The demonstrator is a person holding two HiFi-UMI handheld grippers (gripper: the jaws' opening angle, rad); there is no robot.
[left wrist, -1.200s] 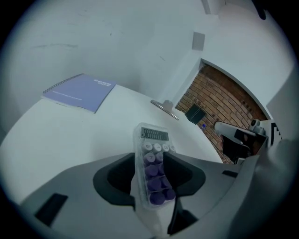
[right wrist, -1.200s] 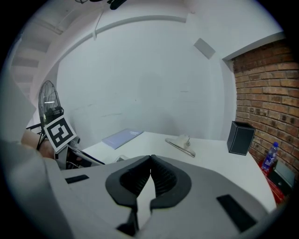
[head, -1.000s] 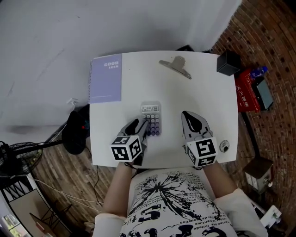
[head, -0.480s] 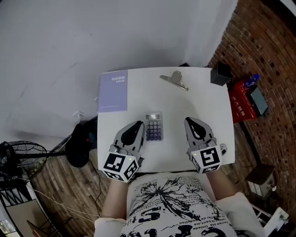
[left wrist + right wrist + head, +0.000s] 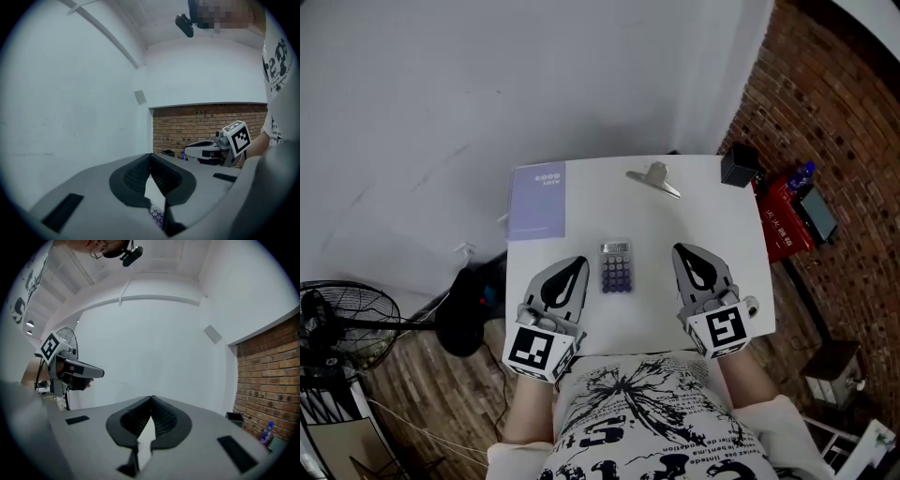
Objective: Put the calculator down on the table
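The calculator (image 5: 616,267), grey with purple keys, lies flat on the white table (image 5: 703,206), free of both grippers. My left gripper (image 5: 577,263) hangs to its left, raised off the table, jaws shut with nothing between them. In the left gripper view the pads meet at the left gripper's tip (image 5: 150,154), and a few purple calculator keys (image 5: 157,216) show through the gap below. My right gripper (image 5: 682,251) hovers right of the calculator, also shut and empty. In the right gripper view the tips of the right gripper (image 5: 151,398) touch.
A lilac notebook (image 5: 537,199) lies at the table's back left, a metal clip (image 5: 653,178) at the back middle, a black box (image 5: 737,166) at the back right corner. A red box (image 5: 783,220) sits on the floor at right, a fan (image 5: 337,323) at left.
My left gripper has let go of the calculator, pulled back from it and shut. Both grippers have risen and drawn toward the person. The calculator stays on the table.
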